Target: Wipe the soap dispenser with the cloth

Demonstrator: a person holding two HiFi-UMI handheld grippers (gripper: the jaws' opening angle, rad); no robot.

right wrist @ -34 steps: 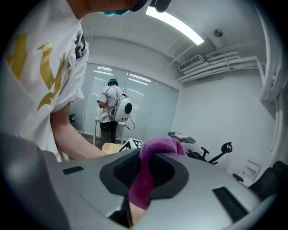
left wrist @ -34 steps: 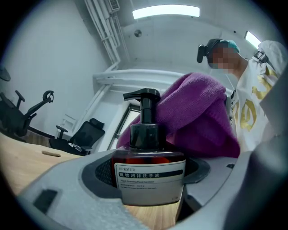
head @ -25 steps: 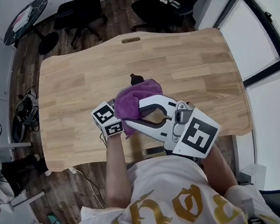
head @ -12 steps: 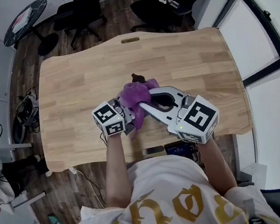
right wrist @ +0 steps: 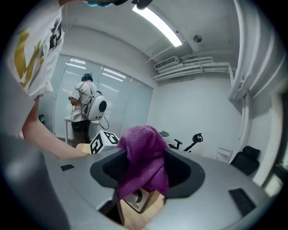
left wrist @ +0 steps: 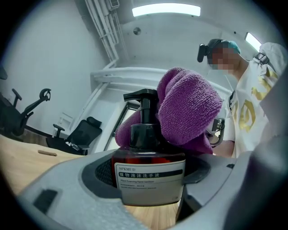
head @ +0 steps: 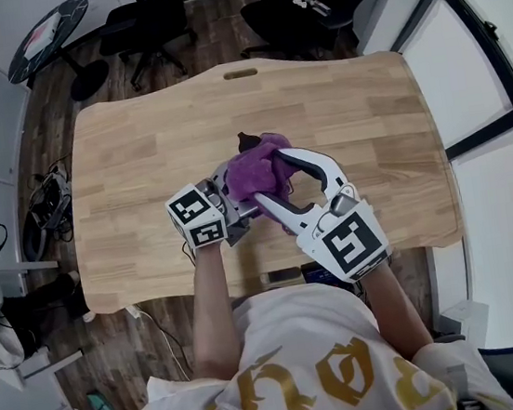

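A dark amber soap dispenser [left wrist: 152, 175] with a black pump and a white label stands upright between the jaws of my left gripper [left wrist: 150, 184], which is shut on its body. The purple cloth [left wrist: 189, 108] is draped over the pump's right side and the bottle's shoulder. In the head view the cloth [head: 257, 171] covers the bottle, with only the pump tip [head: 248, 140] showing. My right gripper [head: 272, 180] reaches in from the right. Its jaws have just been opening and stand wide either side of the cloth [right wrist: 144, 157], which hangs loosely between them over the bottle.
Both grippers work above the near middle of a light wooden table [head: 136, 140]. Black office chairs [head: 148, 21] and a small round table [head: 47, 35] stand beyond its far edge. Another person [right wrist: 83, 108] stands at a desk in the background.
The right gripper has swung in and down to the bottle. Its jaws, earlier pinched on the cloth, now stand spread, and the cloth lies over the pump. The left gripper has stayed put.
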